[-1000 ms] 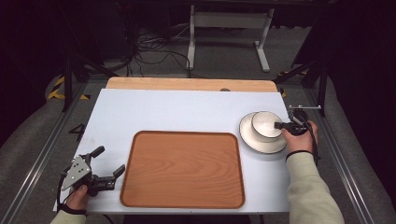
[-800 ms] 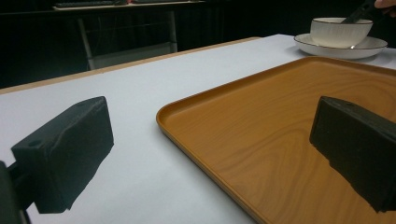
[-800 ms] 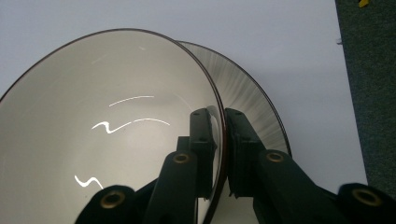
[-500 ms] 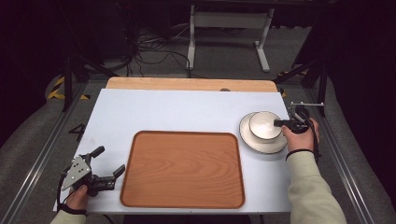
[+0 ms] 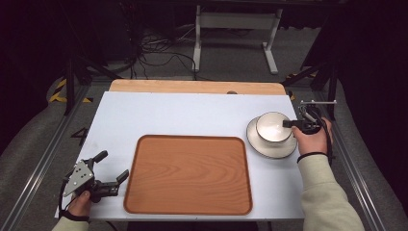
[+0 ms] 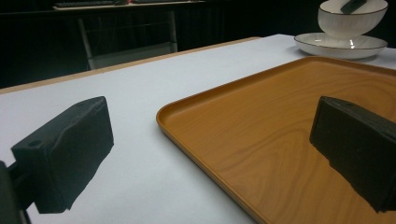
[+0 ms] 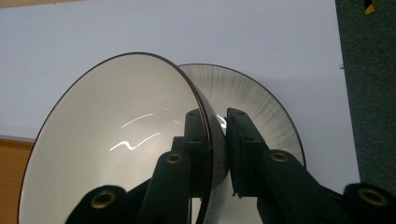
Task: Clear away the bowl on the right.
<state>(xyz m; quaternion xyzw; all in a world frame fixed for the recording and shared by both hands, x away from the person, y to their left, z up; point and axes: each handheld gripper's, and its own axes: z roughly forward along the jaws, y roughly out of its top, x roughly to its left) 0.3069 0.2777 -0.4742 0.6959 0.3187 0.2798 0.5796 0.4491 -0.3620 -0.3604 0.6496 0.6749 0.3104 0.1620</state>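
Note:
A white bowl with a dark rim hangs tilted just above a white plate at the table's right side. My right gripper is shut on the bowl's right rim, one jaw inside and one outside. In the right gripper view the bowl stands before the plate, pinched by my right gripper. My left gripper rests open at the front left with nothing between its jaws. In the left gripper view, my left gripper faces the bowl and plate far off.
A wooden tray with a raised lip lies in the middle front of the white tabletop, between the two hands. In the left gripper view the tray lies just right of the left jaw. Dark floor and cables lie beyond the far edge.
My right gripper has risen with the bowl, lifting it off the plate and a little toward the back. My left gripper has stayed put.

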